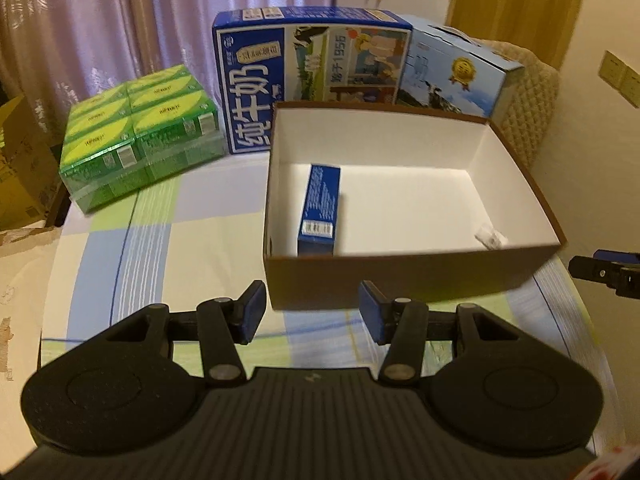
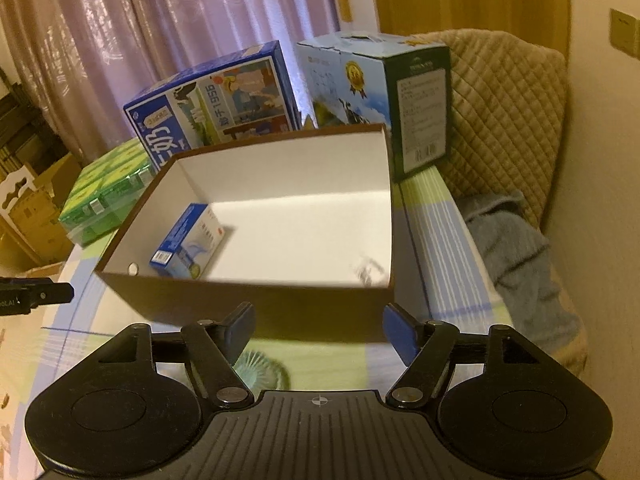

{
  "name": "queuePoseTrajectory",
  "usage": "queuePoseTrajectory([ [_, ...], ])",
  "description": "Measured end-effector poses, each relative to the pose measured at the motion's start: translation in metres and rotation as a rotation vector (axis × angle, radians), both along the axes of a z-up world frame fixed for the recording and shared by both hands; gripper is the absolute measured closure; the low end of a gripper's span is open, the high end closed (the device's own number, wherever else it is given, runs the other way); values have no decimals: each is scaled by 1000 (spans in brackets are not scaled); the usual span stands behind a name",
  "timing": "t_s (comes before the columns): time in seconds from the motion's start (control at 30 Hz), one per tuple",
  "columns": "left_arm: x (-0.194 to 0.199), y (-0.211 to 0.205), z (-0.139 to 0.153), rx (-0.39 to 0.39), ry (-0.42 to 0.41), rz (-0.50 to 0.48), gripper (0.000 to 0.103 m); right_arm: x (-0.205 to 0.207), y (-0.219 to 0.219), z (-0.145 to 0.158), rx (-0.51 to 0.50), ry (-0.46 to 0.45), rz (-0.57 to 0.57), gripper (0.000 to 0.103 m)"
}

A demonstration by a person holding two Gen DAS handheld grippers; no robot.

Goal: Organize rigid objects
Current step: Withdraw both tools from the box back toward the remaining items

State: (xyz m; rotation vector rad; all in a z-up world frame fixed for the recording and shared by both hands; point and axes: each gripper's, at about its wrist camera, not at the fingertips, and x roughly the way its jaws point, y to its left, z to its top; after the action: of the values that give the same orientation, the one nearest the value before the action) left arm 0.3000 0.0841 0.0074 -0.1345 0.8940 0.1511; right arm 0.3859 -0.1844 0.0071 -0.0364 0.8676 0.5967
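Note:
An open brown cardboard box with a white inside sits on the checked table; it also shows in the right wrist view. A small blue carton lies inside it at the left. A small crumpled wrapper lies in its near right corner. My left gripper is open and empty, just in front of the box's near wall. My right gripper is open and empty, also just in front of the box. A green glass dish lies on the table under the right gripper.
A green shrink-wrapped pack stands at the back left. A large blue milk carton case and a light blue case stand behind the box. A quilted chair with grey cloth is at the right.

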Motion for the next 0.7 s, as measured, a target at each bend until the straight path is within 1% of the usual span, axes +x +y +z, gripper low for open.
queuePoseTrajectory([
  [0.2, -34, 7, -5, -31, 25, -52, 56, -45, -2, -4, -1, 34, -46, 34],
  [0.37, -60, 14, -11, -47, 33, -63, 56, -80, 0, -10, -13, 60, -62, 34],
  [0.5, -78, 15, -19, -60, 47, -72, 56, -98, 2, -17, -19, 84, -71, 34],
  [0.7, -95, 10, -42, -79, 113, -81, 56, -116, 7, -28, -30, 125, -64, 34],
])
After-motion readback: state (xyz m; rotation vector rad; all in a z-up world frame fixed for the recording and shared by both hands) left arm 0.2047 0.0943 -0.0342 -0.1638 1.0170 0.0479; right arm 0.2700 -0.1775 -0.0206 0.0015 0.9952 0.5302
